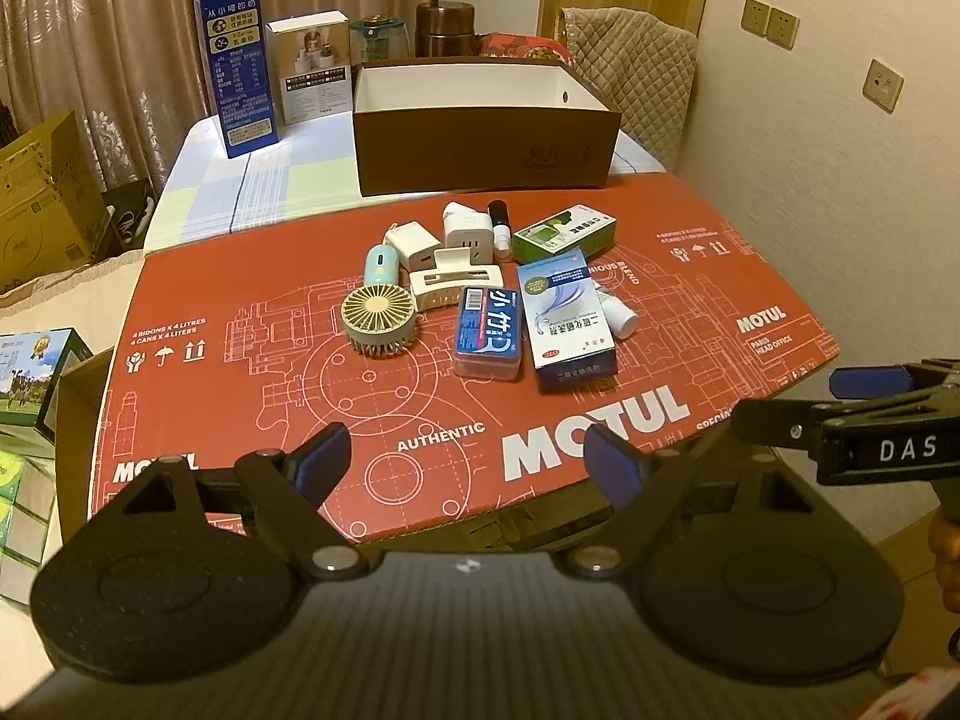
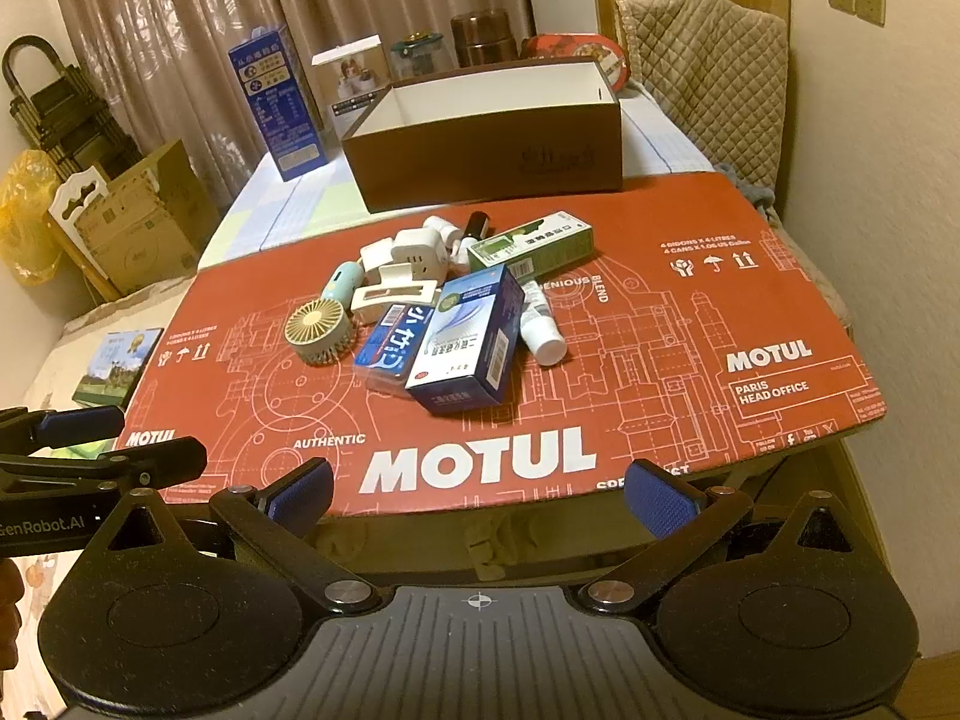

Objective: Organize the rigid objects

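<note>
A pile of small items lies mid-way on the red MOTUL cardboard sheet (image 1: 288,414): a beige hand fan (image 1: 377,321), a blue floss box (image 1: 487,330), a blue-white medicine box (image 1: 564,312), a green box (image 1: 564,234), a white power cube (image 1: 465,228), a cream clip (image 1: 453,285) and a white bottle (image 1: 621,312). Behind them stands an open brown box (image 1: 480,144) with a bare white inside. My left gripper (image 1: 468,459) hangs open over the sheet's near edge, holding nothing. My right gripper (image 2: 480,492) is also open and holds nothing, short of the medicine box (image 2: 468,336).
A tall blue carton (image 1: 243,72), a white box (image 1: 312,69) and jars stand at the back of the table. A quilt-covered chair (image 1: 636,72) and the wall close off the right. Cardboard boxes (image 1: 42,198) sit on the left.
</note>
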`<state>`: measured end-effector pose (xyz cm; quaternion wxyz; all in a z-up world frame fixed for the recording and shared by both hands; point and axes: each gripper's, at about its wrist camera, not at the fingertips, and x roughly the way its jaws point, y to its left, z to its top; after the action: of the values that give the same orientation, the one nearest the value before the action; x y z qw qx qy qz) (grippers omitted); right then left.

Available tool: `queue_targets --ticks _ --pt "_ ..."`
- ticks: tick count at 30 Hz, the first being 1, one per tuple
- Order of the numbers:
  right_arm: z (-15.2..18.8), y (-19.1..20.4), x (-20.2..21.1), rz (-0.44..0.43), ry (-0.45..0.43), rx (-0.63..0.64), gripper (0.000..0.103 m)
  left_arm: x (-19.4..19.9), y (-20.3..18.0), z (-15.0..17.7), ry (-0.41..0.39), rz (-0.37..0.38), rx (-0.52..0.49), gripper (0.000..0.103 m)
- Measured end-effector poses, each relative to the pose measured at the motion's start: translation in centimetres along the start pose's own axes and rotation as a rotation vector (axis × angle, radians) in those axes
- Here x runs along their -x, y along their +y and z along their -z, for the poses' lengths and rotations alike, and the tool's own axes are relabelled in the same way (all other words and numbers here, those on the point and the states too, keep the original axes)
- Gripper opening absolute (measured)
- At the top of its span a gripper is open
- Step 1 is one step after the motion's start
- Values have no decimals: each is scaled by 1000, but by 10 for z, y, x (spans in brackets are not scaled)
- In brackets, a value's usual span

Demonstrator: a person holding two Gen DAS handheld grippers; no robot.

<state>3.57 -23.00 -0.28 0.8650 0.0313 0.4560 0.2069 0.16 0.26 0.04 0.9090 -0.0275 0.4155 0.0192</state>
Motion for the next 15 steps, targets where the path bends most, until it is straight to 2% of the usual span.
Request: queue_targets --ticks 15 --pt "-2 2 1 -4 -3 1 101 2 1 -5 0 -1 -3 82"
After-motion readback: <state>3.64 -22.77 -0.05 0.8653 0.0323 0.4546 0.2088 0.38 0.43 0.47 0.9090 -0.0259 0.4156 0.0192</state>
